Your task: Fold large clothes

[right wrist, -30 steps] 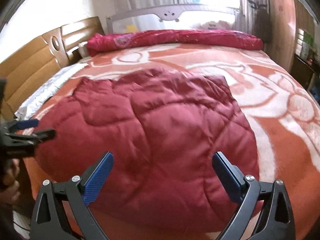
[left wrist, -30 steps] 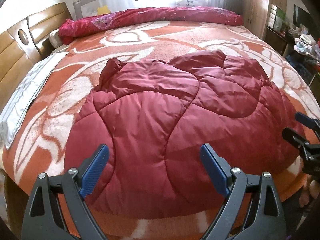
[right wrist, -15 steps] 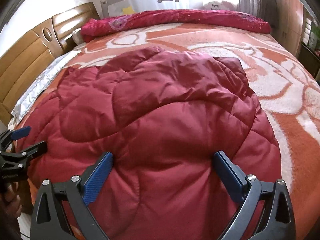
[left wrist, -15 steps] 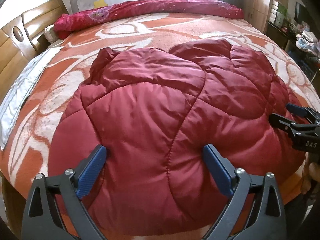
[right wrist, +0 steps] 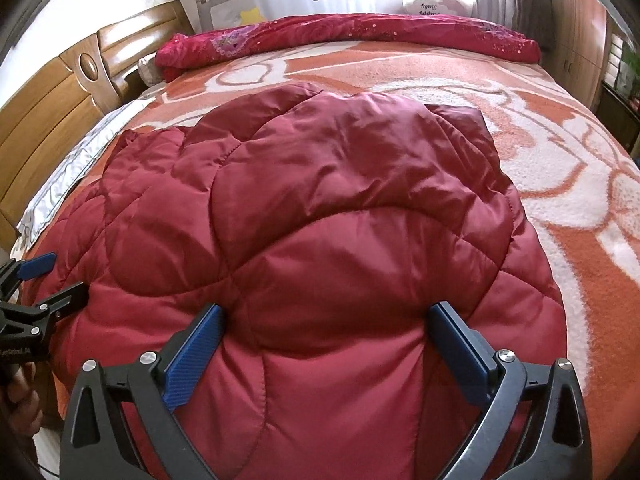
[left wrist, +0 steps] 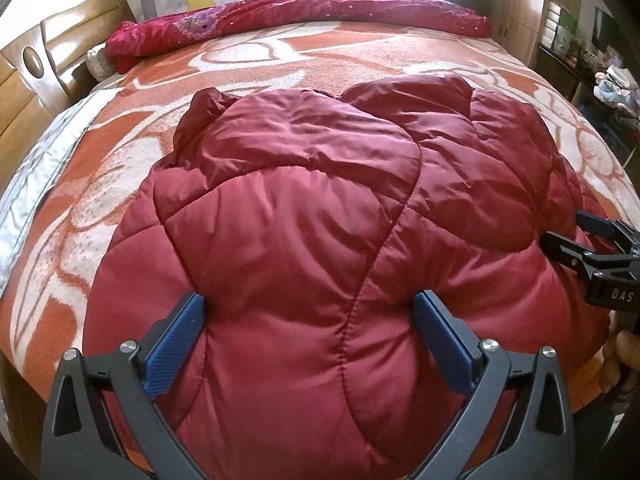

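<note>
Both grippers have dropped closer to the bed since a second ago, so the red quilted jacket now fills most of each view where before a strip of blanket showed along its near edge. From the left wrist camera, the left gripper points down at the jacket's near hem, its blue pads spread wide and opening, with puffy fabric bulging up between them; the pad tips sit against the fabric, but they do not pinch it. At 3 o'clock in that view the right gripper reaches in from the edge, its black fingers apart over the jacket's side. From the right wrist camera, the right gripper likewise straddles a swell of the jacket, its blue pads set wide with nothing clamped. At 9 o'clock there, the left gripper shows with a hand below it. The jacket lies spread flat across the near half of an orange and white patterned blanket covering the bed. At 12 o'clock a rolled crimson floral quilt lies along the far side, and a wooden headboard stands at 10 o'clock.
</note>
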`<state>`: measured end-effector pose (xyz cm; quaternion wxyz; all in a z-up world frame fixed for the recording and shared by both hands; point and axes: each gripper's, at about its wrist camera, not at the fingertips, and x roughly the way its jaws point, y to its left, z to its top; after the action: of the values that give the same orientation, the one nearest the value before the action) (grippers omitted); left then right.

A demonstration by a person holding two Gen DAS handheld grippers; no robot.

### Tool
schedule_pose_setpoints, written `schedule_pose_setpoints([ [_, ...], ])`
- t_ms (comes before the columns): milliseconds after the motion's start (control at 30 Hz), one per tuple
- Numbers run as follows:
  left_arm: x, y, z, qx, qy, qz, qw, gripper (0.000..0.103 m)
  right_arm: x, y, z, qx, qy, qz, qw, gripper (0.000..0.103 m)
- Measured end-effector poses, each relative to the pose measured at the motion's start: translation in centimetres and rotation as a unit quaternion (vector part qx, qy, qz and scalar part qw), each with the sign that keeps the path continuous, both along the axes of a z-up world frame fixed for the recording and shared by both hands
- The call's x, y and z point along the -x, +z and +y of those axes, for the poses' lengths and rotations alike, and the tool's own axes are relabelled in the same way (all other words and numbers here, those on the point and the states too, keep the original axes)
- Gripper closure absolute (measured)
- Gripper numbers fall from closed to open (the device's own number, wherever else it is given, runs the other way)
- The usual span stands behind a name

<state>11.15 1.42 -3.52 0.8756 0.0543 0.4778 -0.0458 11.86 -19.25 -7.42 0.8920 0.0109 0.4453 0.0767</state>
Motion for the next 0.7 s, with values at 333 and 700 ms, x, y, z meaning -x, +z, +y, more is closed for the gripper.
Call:
schedule_pose_setpoints([
  [333, -2.2, -0.3, 0.3, 0.019, 0.002, 0.016, 0.9997, 0.0, -0.1, 2.0, -0.3, -0.022, -0.009, 0.014, 1.0, 0.003],
  [700, -3.1, -1.1, 0.4, 0.023, -0.005, 0.023, 0.9995, 0.0, 1.7, 0.9, 0.1, -0.008, 0.007, 0.014, 1.0, 0.002],
])
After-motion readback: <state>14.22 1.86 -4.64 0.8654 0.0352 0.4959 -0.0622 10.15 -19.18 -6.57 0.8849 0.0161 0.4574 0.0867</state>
